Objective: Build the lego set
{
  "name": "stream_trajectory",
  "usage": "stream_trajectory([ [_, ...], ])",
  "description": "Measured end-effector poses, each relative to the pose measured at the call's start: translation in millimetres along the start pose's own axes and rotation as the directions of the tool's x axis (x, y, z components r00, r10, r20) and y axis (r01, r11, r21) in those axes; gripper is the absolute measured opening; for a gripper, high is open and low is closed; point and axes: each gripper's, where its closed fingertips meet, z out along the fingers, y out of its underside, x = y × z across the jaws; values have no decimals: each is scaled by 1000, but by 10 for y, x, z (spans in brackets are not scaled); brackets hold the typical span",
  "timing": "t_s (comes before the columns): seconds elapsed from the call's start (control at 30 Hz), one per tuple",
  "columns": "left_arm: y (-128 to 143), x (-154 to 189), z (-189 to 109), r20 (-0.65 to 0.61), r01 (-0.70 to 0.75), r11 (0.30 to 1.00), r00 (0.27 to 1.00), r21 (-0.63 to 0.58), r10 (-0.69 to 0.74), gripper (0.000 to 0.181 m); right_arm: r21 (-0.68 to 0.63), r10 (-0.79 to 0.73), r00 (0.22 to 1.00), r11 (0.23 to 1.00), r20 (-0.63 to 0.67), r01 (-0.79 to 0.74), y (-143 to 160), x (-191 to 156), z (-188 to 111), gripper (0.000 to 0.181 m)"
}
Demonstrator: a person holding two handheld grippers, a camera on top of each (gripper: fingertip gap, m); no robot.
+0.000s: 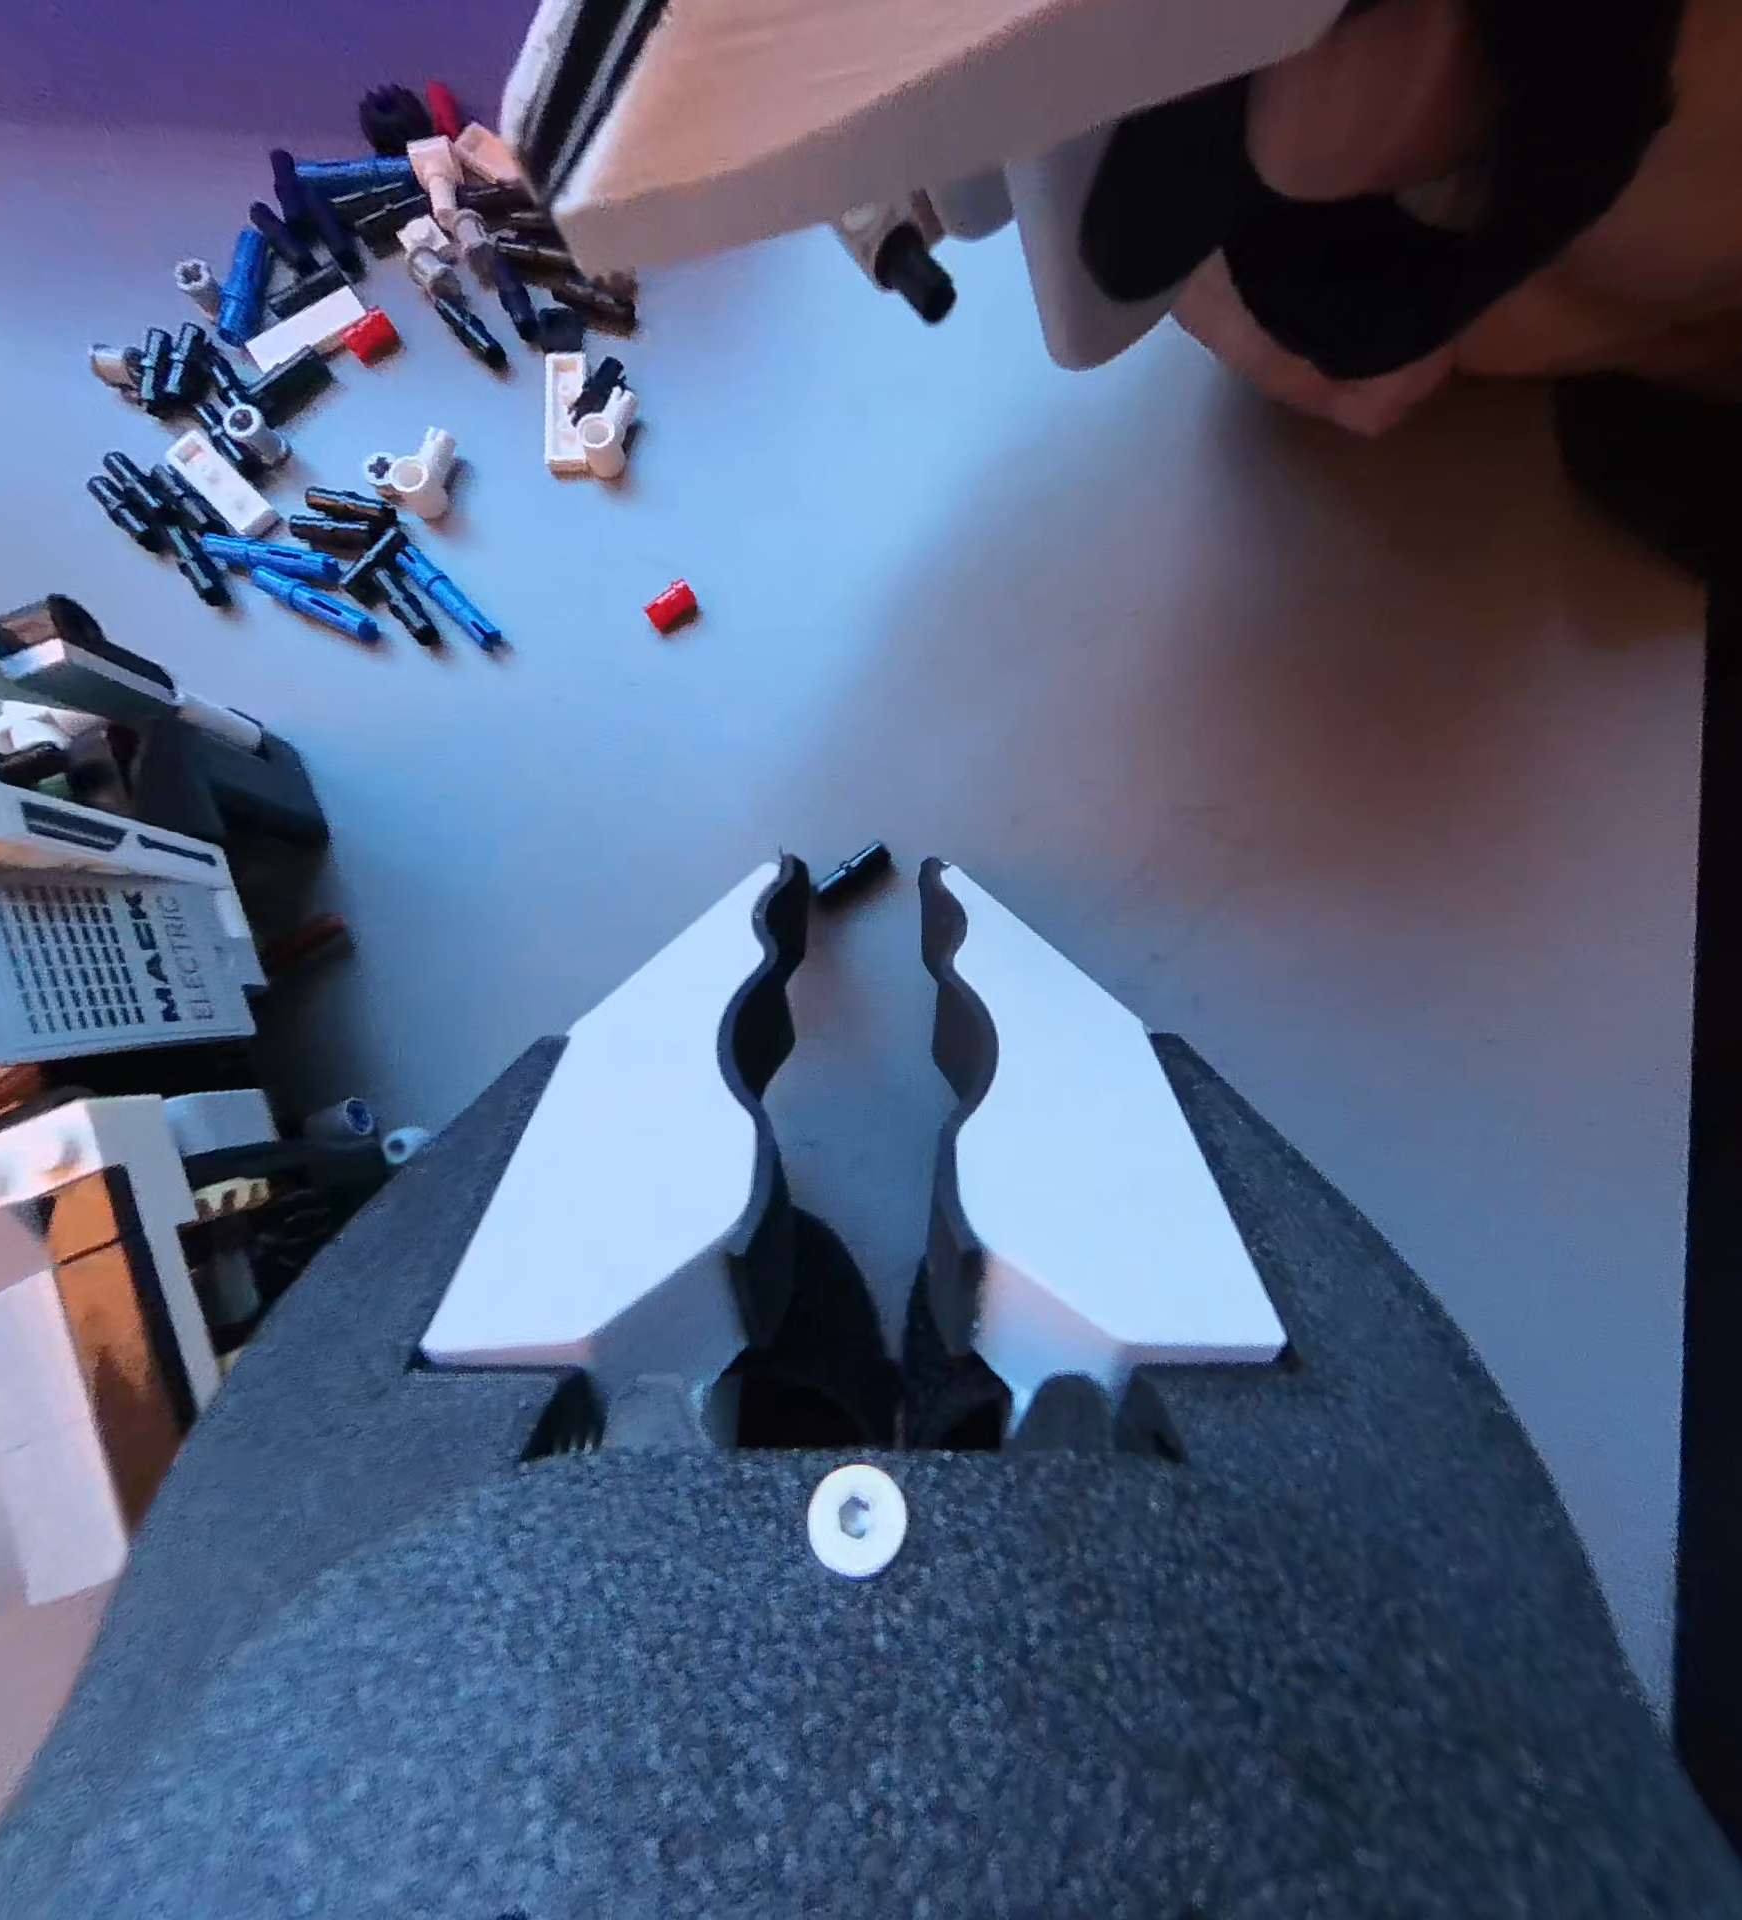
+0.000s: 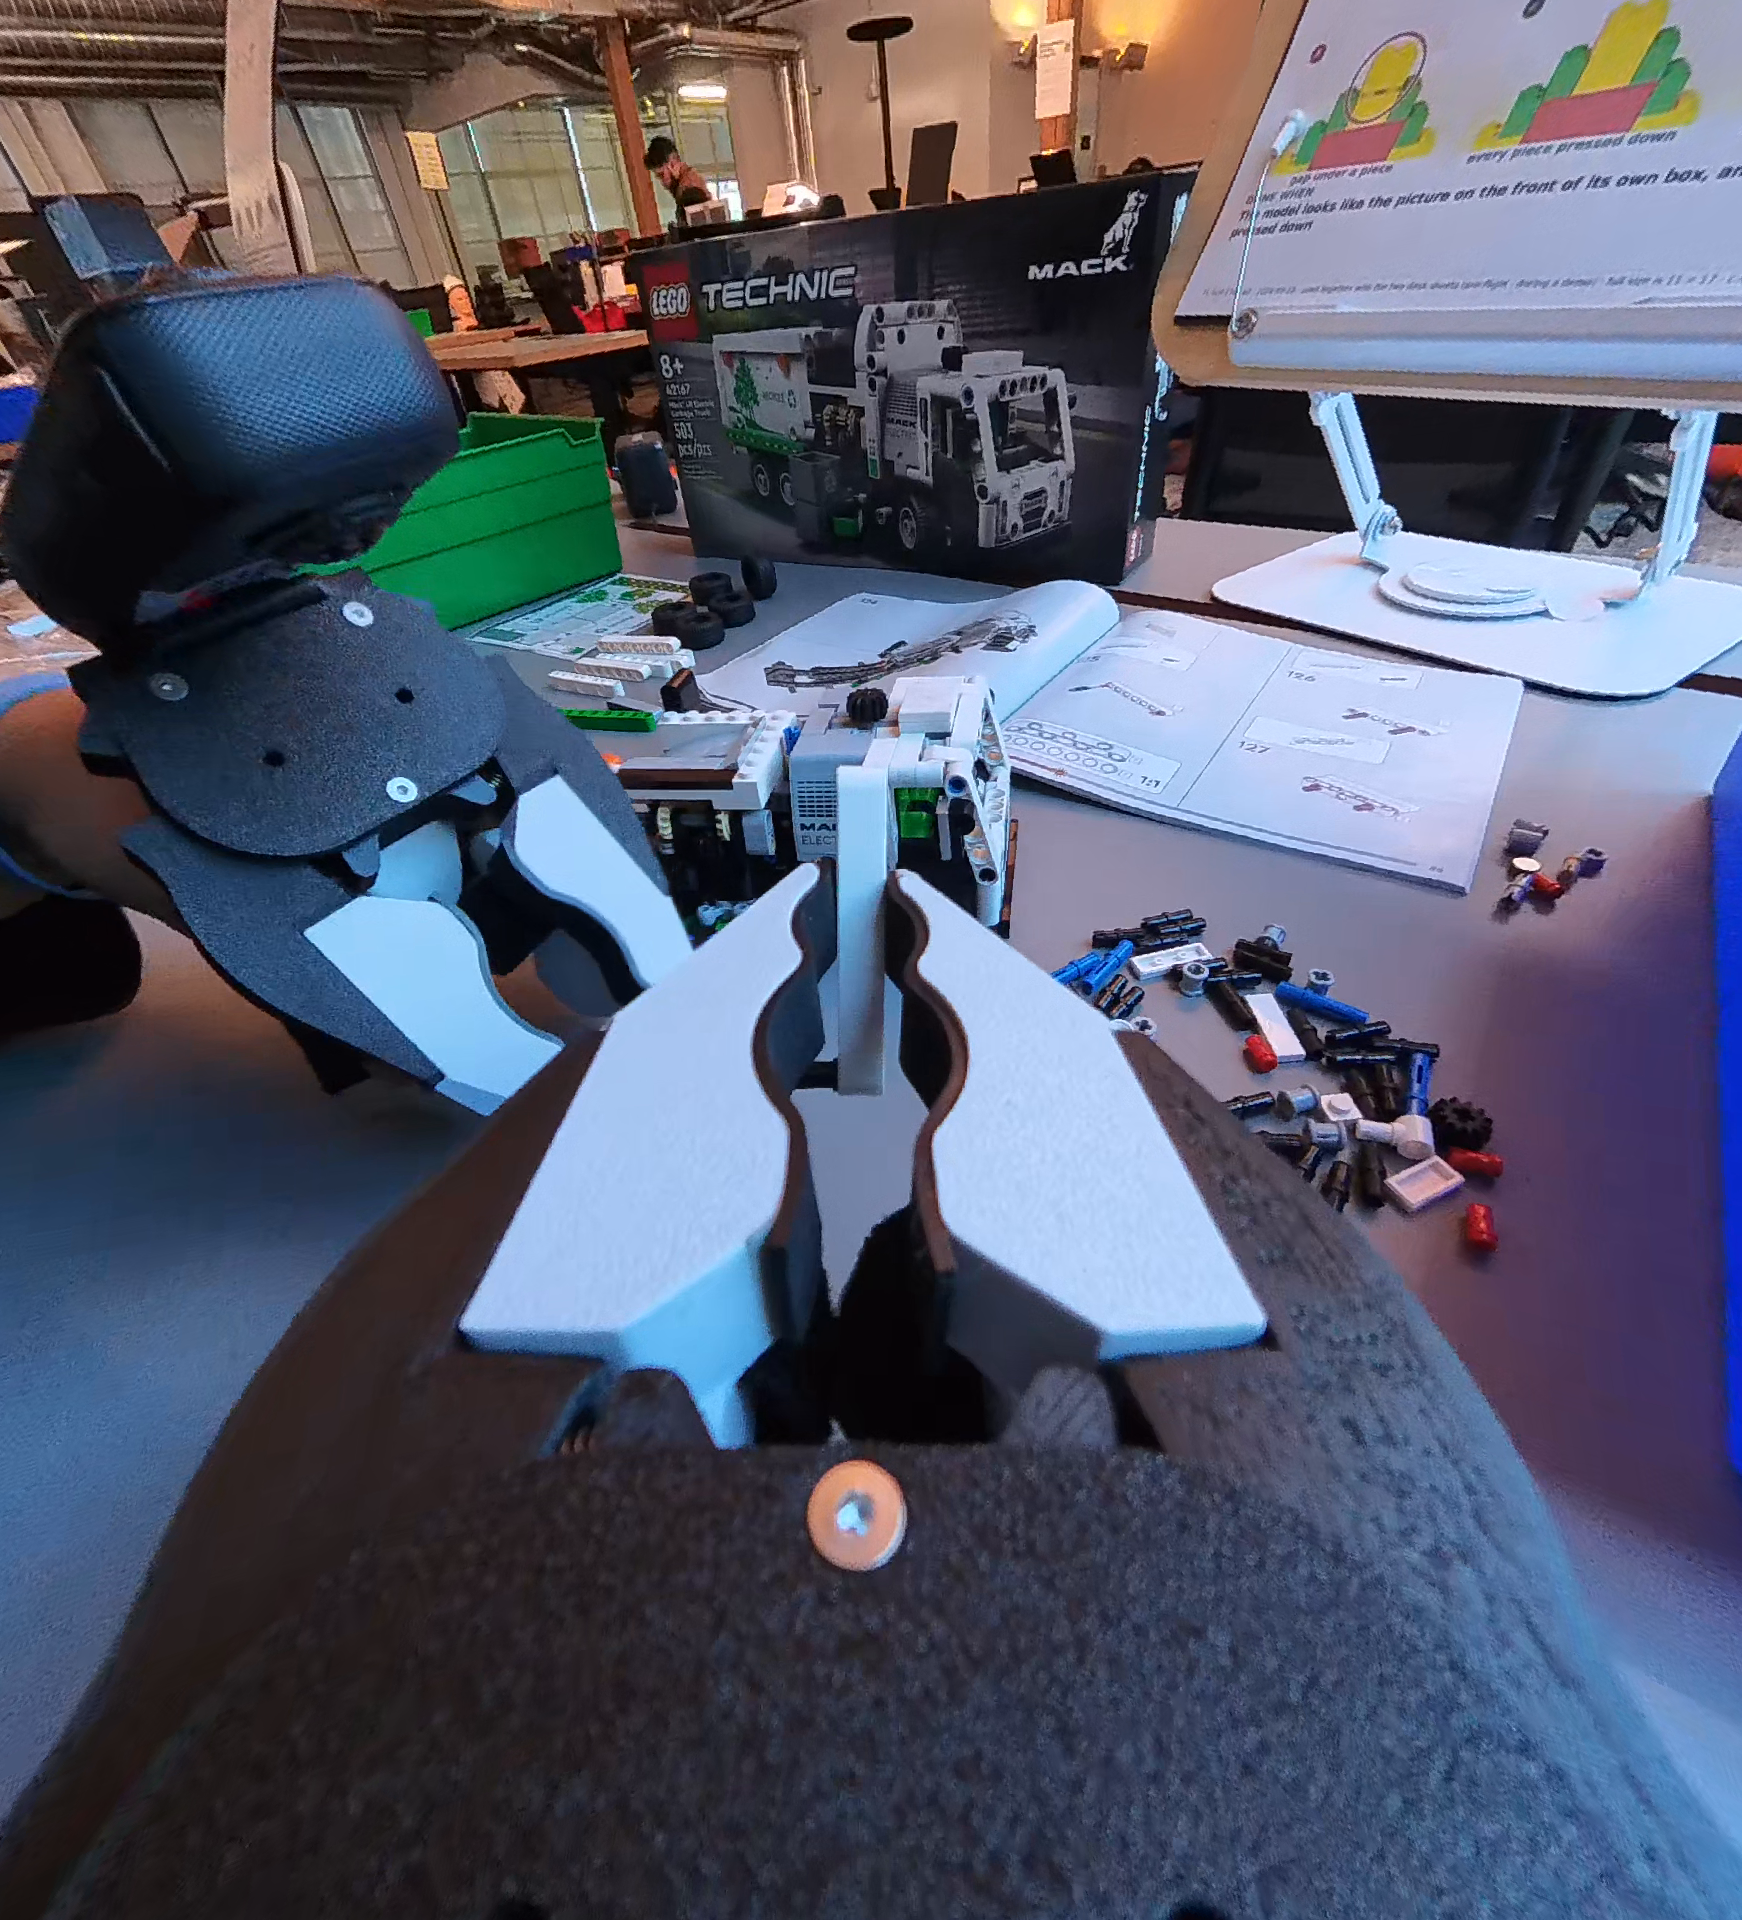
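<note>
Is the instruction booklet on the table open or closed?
Open: the instruction booklet lies spread flat on the table, with two printed pages facing up.

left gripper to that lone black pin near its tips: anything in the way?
Nothing visible. The left gripper is open over bare table, and the black pin lies alone just past its fingertips. The loose parts pile sits well off.

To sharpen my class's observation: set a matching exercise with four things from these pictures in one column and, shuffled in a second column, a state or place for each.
Things:
1 left tool
2 right tool
3 black pin
4 instruction booklet

States:
A pages spread open on the table
B shut on a white piece
C open, holding nothing
D loose on the table, ungripped

Pairs: 1-C; 2-B; 3-D; 4-A
</note>
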Motion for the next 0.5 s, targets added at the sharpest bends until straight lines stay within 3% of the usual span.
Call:
stream_trajectory([
  [0.5, -21, 45, 17, -5, -86, 996, 996, 6, 86, 10, 8, 32, 999, 999, 12, -32, -8, 6, -9, 7],
])
